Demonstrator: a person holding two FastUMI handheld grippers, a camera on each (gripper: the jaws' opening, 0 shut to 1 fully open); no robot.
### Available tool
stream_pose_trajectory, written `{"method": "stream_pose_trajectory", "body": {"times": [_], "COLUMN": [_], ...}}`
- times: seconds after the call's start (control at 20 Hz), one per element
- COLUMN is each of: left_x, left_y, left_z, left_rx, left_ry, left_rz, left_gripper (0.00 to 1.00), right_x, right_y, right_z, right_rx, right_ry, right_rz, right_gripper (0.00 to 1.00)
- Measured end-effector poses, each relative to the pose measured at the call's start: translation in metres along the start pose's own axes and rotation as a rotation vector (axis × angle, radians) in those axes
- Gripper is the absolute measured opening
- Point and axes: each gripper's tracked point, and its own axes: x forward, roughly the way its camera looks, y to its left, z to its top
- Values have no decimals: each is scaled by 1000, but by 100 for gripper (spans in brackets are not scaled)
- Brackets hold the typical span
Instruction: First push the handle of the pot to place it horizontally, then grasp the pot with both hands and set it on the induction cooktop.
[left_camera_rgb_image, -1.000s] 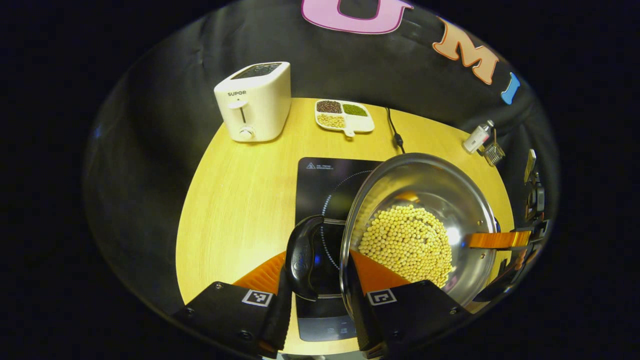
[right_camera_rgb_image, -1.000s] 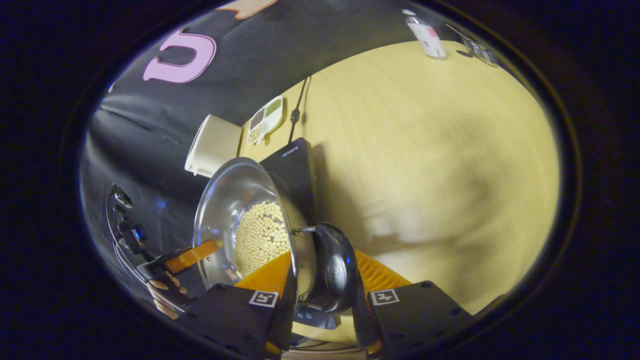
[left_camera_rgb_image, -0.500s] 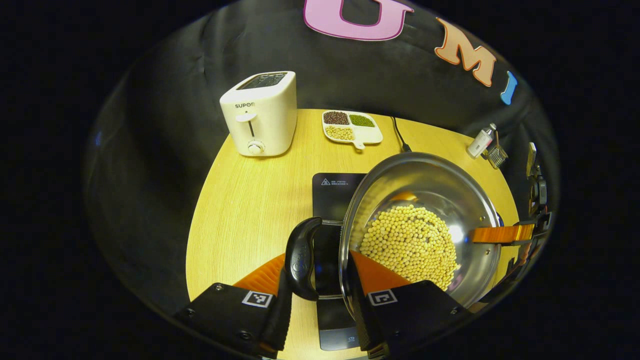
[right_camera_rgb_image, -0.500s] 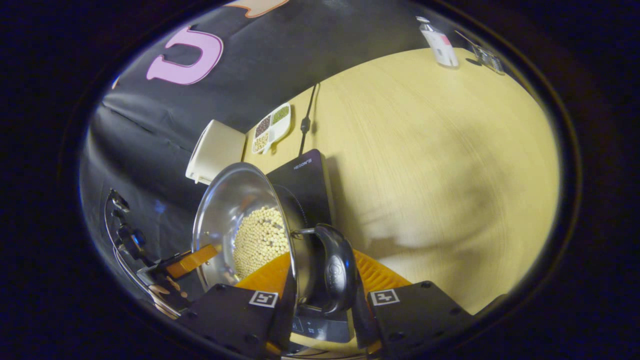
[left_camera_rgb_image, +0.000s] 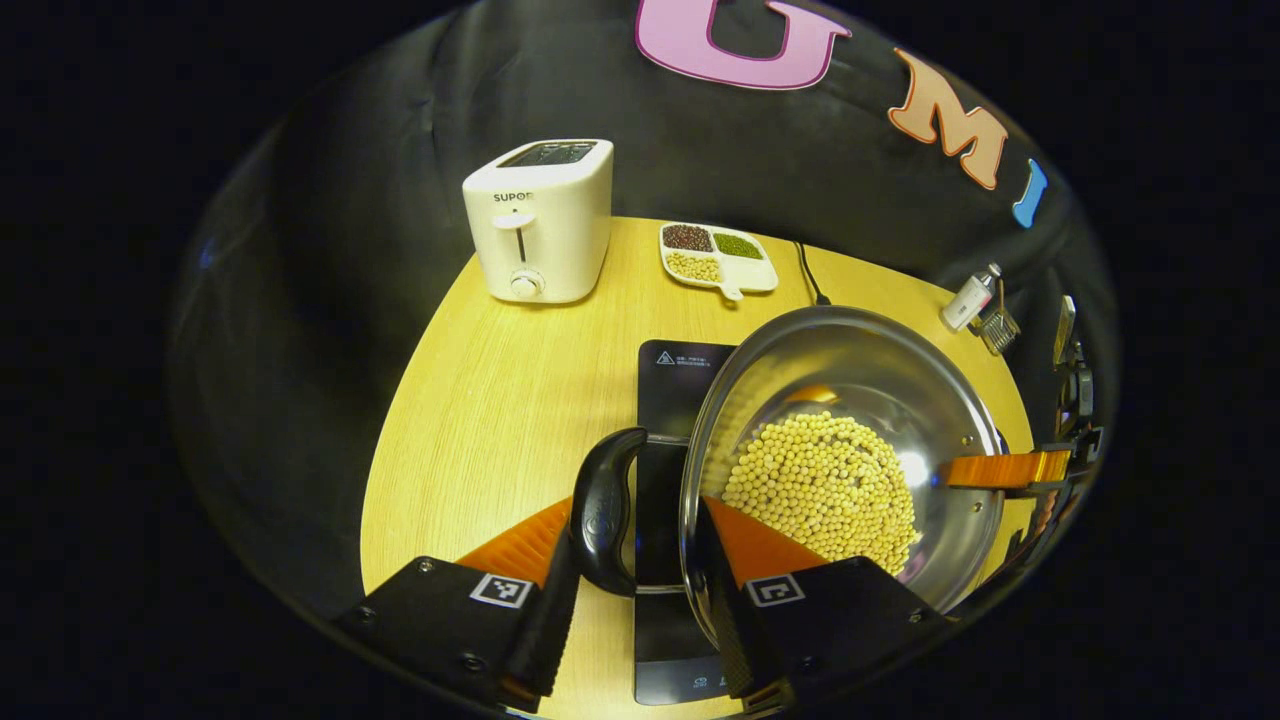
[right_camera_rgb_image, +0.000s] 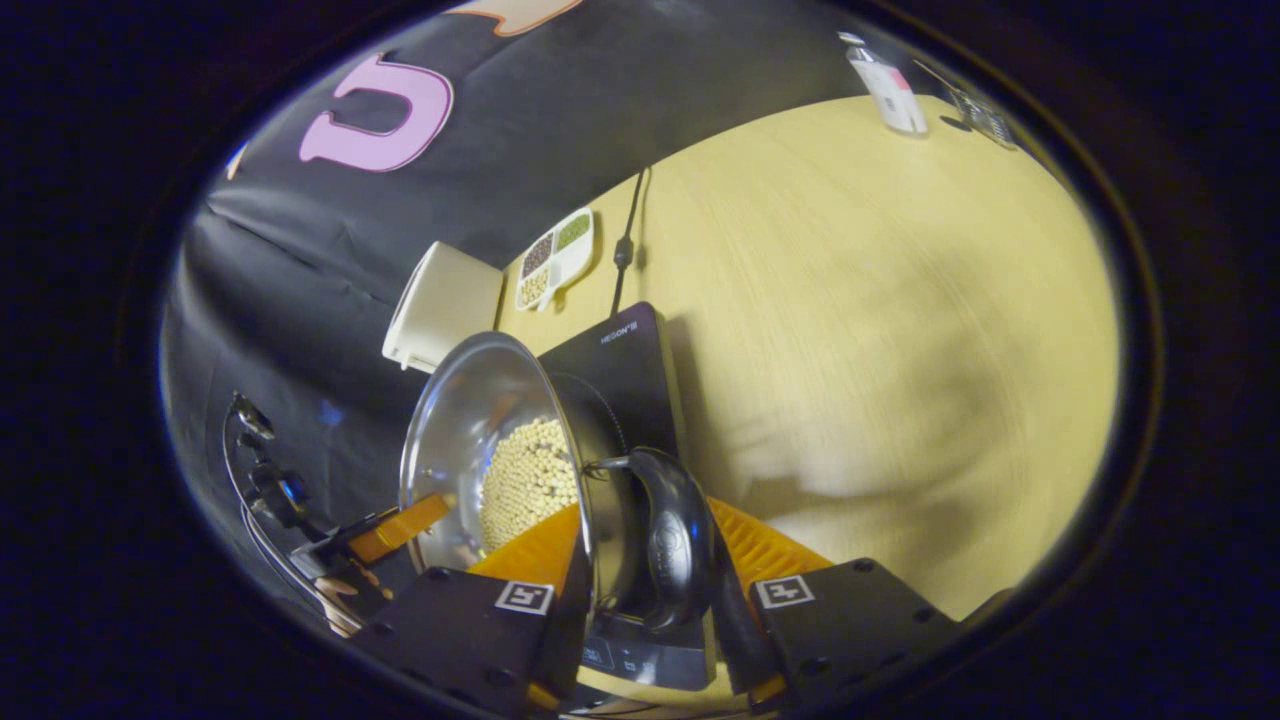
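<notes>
At ten o'clock on the table (left_camera_rgb_image: 480, 400) stands a white toaster (left_camera_rgb_image: 540, 220), with a divided dish of beans (left_camera_rgb_image: 716, 258) at twelve. The steel pot (left_camera_rgb_image: 850, 380), holding pale beans, hangs above the black induction cooktop (left_camera_rgb_image: 668, 375) at centre. The left gripper (left_camera_rgb_image: 630, 560) is clamped across the pot's rim and left black handle (left_camera_rgb_image: 602, 512). The right gripper (right_camera_rgb_image: 648, 580) is clamped likewise on the pot (right_camera_rgb_image: 470, 420) at its other handle (right_camera_rgb_image: 672, 540), over the cooktop (right_camera_rgb_image: 625, 360).
</notes>
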Motion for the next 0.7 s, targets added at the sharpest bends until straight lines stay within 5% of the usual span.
{"method": "stream_pose_trajectory", "body": {"times": [0.05, 0.1, 0.2, 0.25, 0.4, 0.45, 0.65, 0.7], "left_x": [-1, -4, -9, -12, -28, -35, -71, -82], "left_y": [3, 6, 18, 16, 14, 12, -6, -15], "left_z": [4, 10, 21, 25, 34, 40, 58, 61], "left_rx": [16, 31, 41, 30, -3, -18, -39, -34], "left_ry": [-19, -49, -105, -131, -218, -255, -379, -396], "left_rz": [26, 49, 94, 96, 111, 122, 177, 185], "left_gripper": [67, 70, 91, 100, 100, 99, 97, 97], "right_x": [-2, -6, -19, -25, -51, -64, -116, -130], "right_y": [-4, -5, -9, -10, -16, -19, -38, -39], "right_z": [2, 4, 13, 20, 42, 48, 68, 72], "right_rx": [-13, -27, -50, -57, -80, -86, -112, -111], "right_ry": [-11, -28, -72, -102, -200, -234, -342, -368], "right_rz": [-14, -14, -16, -10, -3, -11, -28, -20], "right_gripper": [51, 65, 94, 100, 99, 92, 99, 92]}}
